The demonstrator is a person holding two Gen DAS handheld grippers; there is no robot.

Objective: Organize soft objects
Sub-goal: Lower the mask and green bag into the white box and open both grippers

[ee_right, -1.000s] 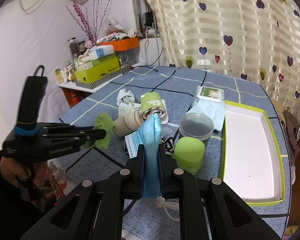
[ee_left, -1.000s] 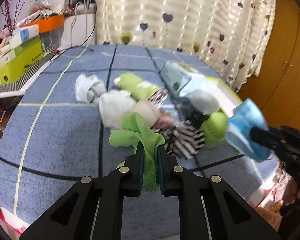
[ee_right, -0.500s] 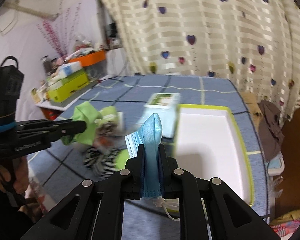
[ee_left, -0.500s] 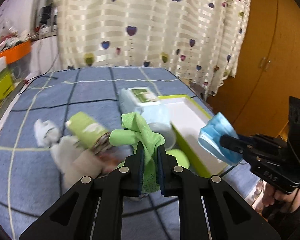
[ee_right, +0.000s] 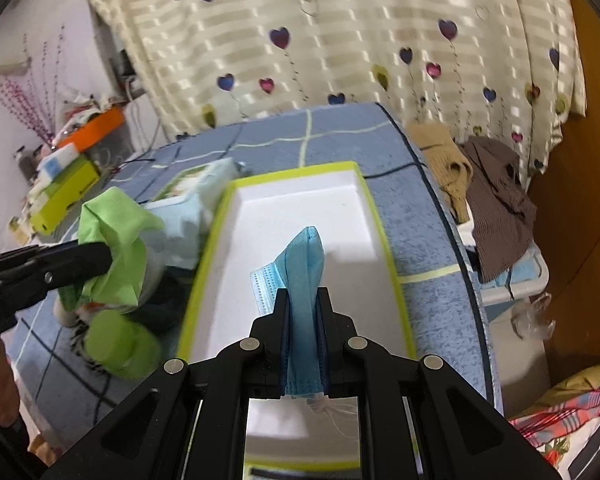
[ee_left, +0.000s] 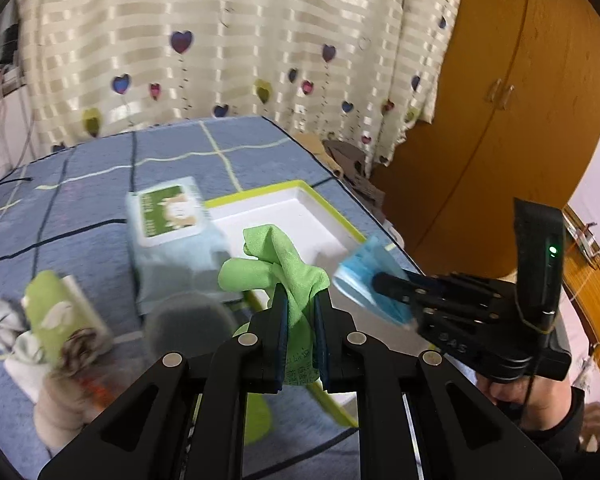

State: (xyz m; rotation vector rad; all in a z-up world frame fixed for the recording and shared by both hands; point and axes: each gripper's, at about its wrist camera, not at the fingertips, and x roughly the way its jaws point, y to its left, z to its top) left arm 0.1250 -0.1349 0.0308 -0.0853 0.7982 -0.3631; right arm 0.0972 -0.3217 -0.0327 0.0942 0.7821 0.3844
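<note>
I carry one soft thing in each hand so that both can go into the tray (ee_right: 384,236) in a single trip. My right gripper (ee_right: 303,312) is pressed together on a blue face mask (ee_right: 304,256), pinching it at the fold so the pleated body stands up beyond the fingertips and the ear loops hang below, clear of the fingers. It hangs over the near half of the white tray, which is bare inside, so I judge the mask can simply be let go there. My left gripper (ee_left: 300,312) is pinched on a green cloth (ee_left: 276,260), bunched at its middle so no loose corner drags across the table (ee_left: 92,184). The cloth sits at the left edge of the tray, not yet over it. The pack of wipes (ee_left: 168,216) lies against the tray's left side, and the rolled socks (ee_left: 56,316) and other soft pieces wait further left, blurred. I keep both grips tight because thin fabric slips easily.
</note>
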